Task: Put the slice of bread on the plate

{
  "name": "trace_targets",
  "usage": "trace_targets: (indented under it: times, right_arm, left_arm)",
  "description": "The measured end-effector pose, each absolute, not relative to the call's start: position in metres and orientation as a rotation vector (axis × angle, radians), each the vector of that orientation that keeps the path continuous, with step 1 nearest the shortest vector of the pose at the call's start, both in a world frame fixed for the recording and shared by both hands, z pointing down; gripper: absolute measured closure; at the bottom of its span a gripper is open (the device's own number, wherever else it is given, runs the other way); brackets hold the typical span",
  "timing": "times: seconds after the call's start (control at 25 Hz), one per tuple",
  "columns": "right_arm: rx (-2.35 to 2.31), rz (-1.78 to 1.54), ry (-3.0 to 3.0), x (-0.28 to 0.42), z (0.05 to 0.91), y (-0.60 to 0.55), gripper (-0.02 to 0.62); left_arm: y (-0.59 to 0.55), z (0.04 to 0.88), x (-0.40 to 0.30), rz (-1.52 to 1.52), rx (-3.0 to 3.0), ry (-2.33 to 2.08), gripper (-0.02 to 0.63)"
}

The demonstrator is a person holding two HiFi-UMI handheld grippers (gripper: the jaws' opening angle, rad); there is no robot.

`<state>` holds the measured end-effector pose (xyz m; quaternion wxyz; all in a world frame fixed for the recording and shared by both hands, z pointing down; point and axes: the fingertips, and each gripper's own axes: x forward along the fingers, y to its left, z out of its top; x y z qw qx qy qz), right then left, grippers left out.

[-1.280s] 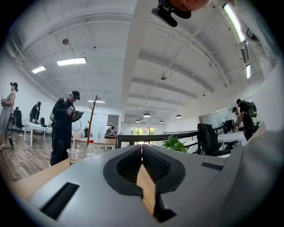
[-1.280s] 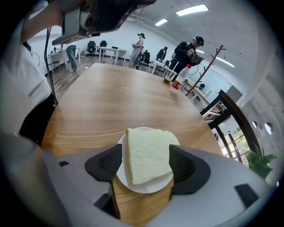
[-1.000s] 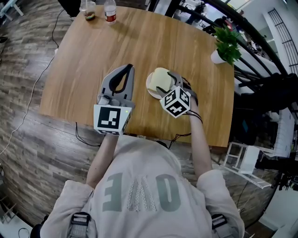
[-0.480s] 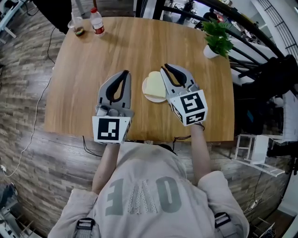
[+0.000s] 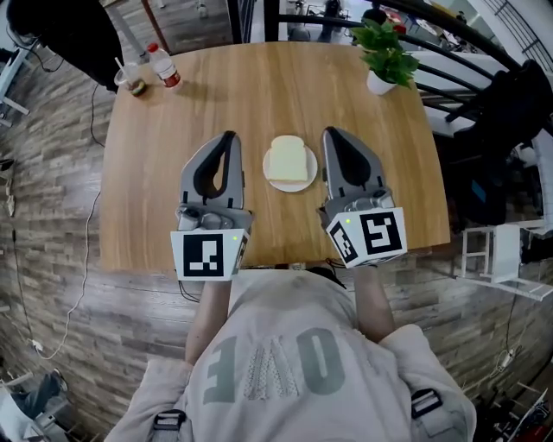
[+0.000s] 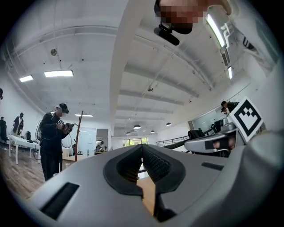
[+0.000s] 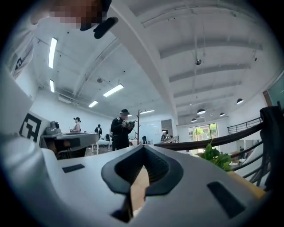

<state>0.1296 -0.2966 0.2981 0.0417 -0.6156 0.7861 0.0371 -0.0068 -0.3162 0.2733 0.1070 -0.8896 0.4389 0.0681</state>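
Slice of bread on plate | your left gripper, right gripper flank it, jaws together, empty, right's just closed | placing looks done; withdraw.

A large open-plan office or lab hall: a high white ceiling with beams carries long strip lights and round pendant lamps; a person in dark clothes and a cap stands near a long white desk and a thin wooden coat stand; black metal railings edge the grey-brown plank floor; a light wooden table bears a green potted plant in a white pot; thin cables trail across the planks.
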Motion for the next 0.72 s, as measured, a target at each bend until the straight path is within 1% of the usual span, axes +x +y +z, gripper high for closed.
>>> trace_targets:
  times: [0.28,0.72]
  right_arm:
    - [-2.023,0.178,2.419,0.131,0.315,-0.281,0.58]
    - [-2.057,0.261,2.472,0.118,0.319,-0.276,0.58]
  left_arm:
    - [-0.31,0.267,0.002,0.198,-2.608,1.256,0.598]
    - [-0.305,0.264,0.004,0.21,-2.604,1.246,0.598]
